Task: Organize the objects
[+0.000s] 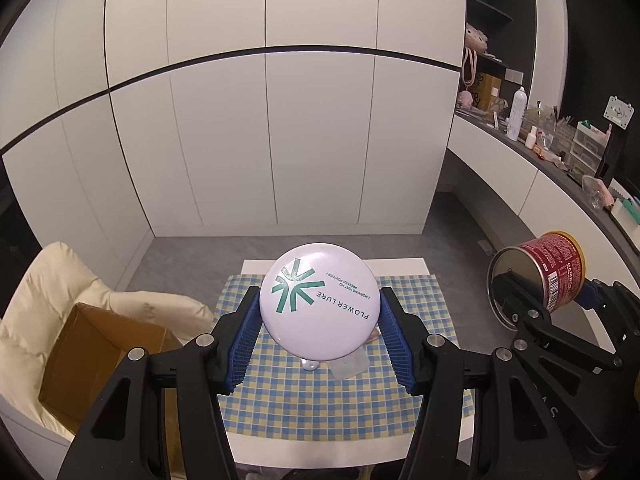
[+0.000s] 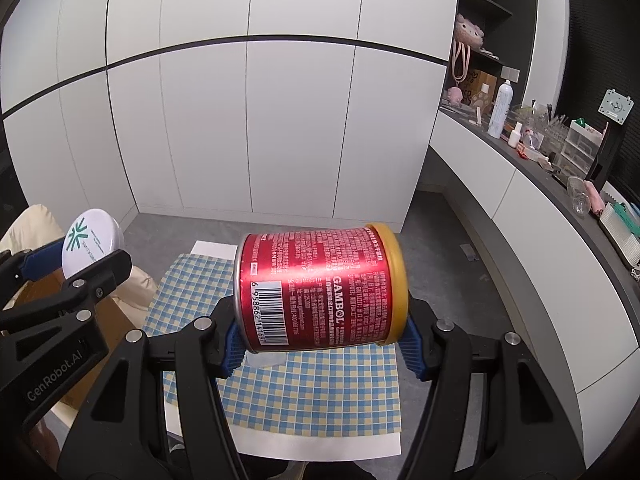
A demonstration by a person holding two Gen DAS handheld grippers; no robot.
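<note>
A: The left gripper [image 1: 318, 330] is clamped on a white powder compact [image 1: 319, 301]; the right gripper [image 2: 320, 342] is clenched on a red can [image 2: 320, 290], sideways; both are held above the checked cloth [image 1: 340, 396].

B: Grips should be kept firm; the cardboard box [image 1: 92, 352] is best approached slowly.

Both grippers hang in open air above the checkered cloth [image 1: 344, 396]. Under the left gripper [image 1: 319, 312], 2 small things lie mid-cloth: a flat clear packet [image 1: 352, 364] and a pale rounded piece [image 1: 310, 365]. The cardboard box [image 1: 100, 356] gapes open on the cream cushion [image 1: 52, 280] at left. The cluttered counter [image 2: 532, 168] walls the right side.
</note>
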